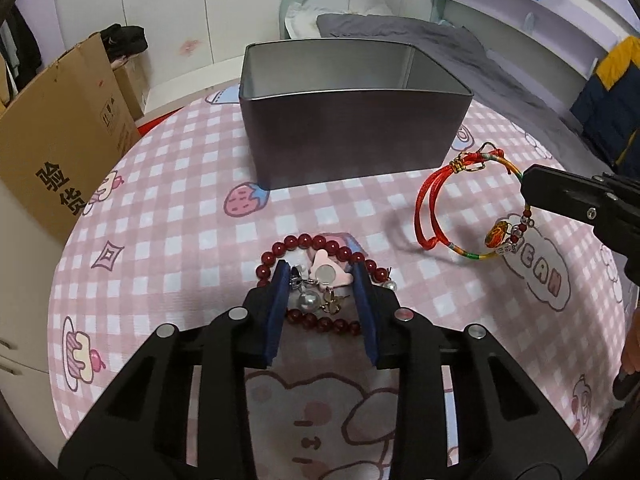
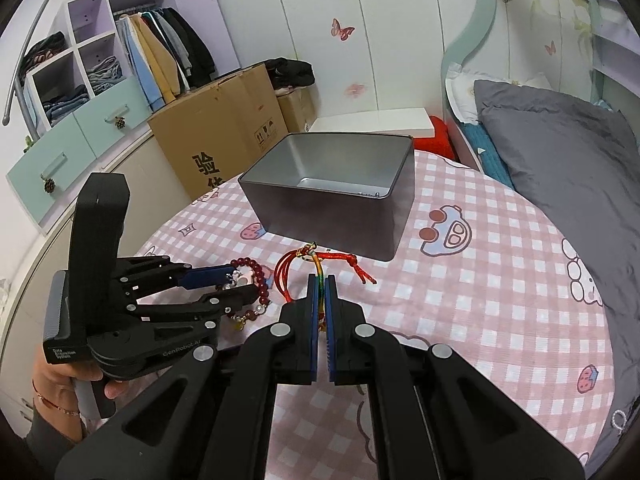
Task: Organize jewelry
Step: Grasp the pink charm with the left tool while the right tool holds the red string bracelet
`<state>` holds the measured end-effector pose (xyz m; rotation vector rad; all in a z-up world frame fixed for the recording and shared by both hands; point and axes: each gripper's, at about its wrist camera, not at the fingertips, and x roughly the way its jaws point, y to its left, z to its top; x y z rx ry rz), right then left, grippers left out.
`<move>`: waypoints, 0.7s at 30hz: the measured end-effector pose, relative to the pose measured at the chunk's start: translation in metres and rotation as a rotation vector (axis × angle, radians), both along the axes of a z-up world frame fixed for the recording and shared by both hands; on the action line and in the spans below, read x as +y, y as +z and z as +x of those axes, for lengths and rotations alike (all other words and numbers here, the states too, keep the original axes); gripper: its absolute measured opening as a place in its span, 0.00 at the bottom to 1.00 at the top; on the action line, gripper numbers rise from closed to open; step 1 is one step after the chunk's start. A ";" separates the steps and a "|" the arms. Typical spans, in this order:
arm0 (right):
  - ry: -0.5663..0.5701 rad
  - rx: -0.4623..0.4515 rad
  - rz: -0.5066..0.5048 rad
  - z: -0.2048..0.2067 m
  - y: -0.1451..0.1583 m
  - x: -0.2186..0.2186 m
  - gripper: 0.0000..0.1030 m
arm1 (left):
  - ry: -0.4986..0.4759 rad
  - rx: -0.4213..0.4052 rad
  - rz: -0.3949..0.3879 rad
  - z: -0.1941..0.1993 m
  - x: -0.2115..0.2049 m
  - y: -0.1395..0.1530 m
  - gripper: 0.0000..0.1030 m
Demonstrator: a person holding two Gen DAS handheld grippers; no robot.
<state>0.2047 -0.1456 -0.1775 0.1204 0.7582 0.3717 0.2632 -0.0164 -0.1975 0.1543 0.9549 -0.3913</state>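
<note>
The metal tin (image 1: 352,128) is the landmark: open-topped, it stands on the checked cloth of the desk (image 1: 180,208), and both pieces of jewelry lie on its near side.

The left tongs (image 1: 322,280) straddle the dark red bead bracelet (image 1: 320,244), which lies on the cloth just before the tin's near wall. The blue pads flank the pearl and pink charm cluster (image 1: 320,284) inside the loop, part-closed, not visibly pressing on anything (so nothing is held there yet). The tin lies straight ahead of these tongs.

The right tongs (image 2: 322,280) are closed on the red cord bracelet (image 1: 452,208), its loop hanging toward the tin's near right corner. This hand is the nearer to a drop.

Readable writing: "GenRobot.AI" and "Data Acquisition System" on the left tool, Chinese characters "验货" on the cardboard box (image 1: 60,152) left of the tin, and "BEAN" printed on the cloth.
</note>
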 end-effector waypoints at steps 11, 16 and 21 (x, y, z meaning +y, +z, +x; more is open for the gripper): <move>-0.002 -0.035 -0.006 -0.007 0.014 0.001 0.02 | -0.003 0.012 -0.061 -0.005 0.016 0.006 0.10; 0.000 -0.029 -0.007 -0.008 0.014 0.003 0.02 | 0.024 -0.010 -0.057 -0.013 0.019 0.014 0.12; -0.001 -0.031 -0.002 -0.009 0.013 0.002 0.02 | 0.072 -0.061 -0.073 -0.014 0.025 0.025 0.64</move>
